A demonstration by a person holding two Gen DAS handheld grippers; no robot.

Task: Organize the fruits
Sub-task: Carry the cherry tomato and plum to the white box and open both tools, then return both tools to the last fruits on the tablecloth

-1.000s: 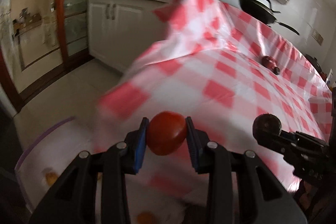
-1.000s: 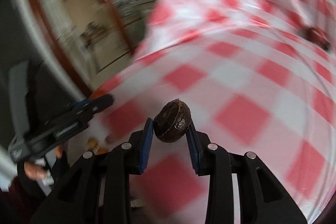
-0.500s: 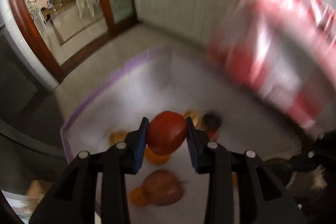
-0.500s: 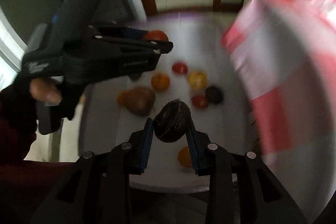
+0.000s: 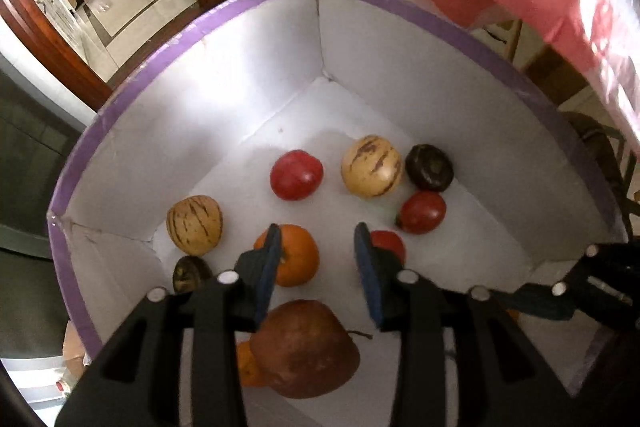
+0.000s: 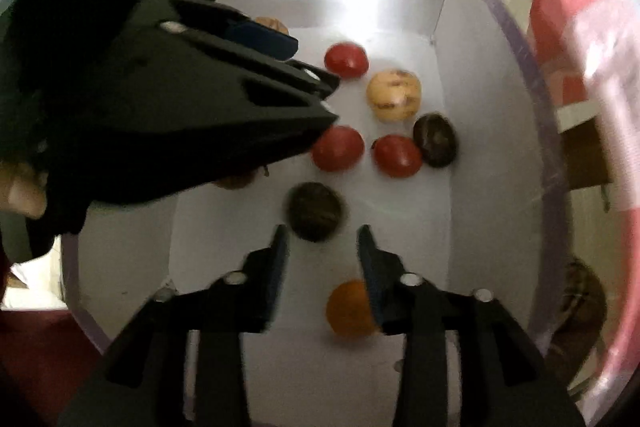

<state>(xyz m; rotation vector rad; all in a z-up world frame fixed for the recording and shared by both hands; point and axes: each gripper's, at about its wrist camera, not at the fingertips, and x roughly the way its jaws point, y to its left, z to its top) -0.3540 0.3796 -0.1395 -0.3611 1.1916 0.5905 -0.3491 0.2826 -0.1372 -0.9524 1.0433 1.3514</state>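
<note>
Pointing steeply down into the white box (image 5: 240,83), both grippers hang over the fruit. Left gripper (image 5: 316,247) jaws are opening, nothing pinched; just beyond them a red tomato (image 5: 390,245) peeks past the right finger, beside an orange fruit (image 5: 298,255). Right gripper (image 6: 322,247) jaws are opening too, empty, with the blurred dark round fruit (image 6: 316,211) just past their tips. Farther in lie a striped melon (image 5: 370,166) and more tomatoes. A hand (image 6: 20,191) grips the left tool.
</note>
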